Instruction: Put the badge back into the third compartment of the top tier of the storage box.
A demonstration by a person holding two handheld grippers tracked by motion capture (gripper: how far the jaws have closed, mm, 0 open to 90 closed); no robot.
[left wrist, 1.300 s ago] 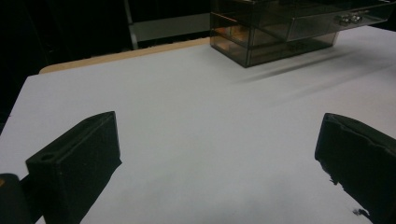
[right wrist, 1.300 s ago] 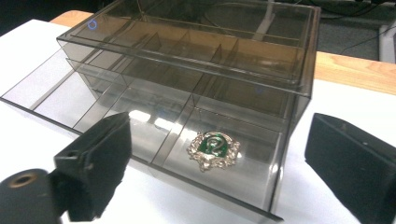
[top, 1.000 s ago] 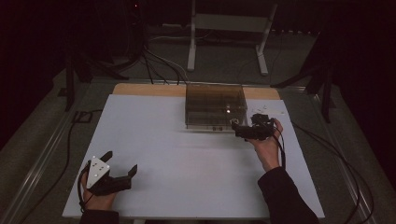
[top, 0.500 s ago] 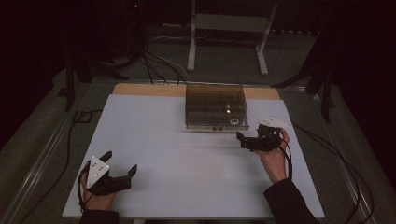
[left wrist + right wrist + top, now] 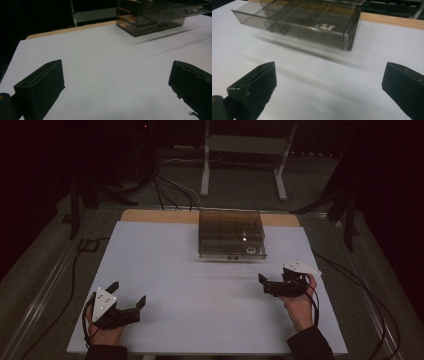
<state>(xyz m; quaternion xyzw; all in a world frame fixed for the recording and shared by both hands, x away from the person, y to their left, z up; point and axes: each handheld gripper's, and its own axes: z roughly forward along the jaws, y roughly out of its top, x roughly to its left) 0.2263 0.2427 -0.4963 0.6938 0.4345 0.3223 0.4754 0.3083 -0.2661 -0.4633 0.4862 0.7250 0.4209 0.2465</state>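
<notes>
Left gripper: lower left of the high view, held in the person's left hand near the table's front edge; jaws spread wide, nothing between them. A grey three-cornered plate sits on top.
Left gripper view: the two black jaws rise at the lower left and lower right of the frame with bare white surface between them.
Right gripper: lower right of the high view, held in the person's right hand, the dark sleeve entering at the bottom edge; jaws spread wide and empty, pointing toward frame left.
Cables: one trails from each gripper; the right one runs off the table's right side.
Table: white top, covering the middle of the high view; a strip of bare wood shows along its far edge.
Drawer box: smoky see-through plastic organiser, upper centre of the high view, standing on the far part of the table, well apart from both grippers. Small knobs show on its near face.
Box contents: dividers visible through the lid; a small glinting item lies in a compartment near the right end, too small to identify.
Obstructions: nothing lies between either gripper and the box.
Background: dark floor, cables and a grey metal stand at the top of the frame.
</notes>
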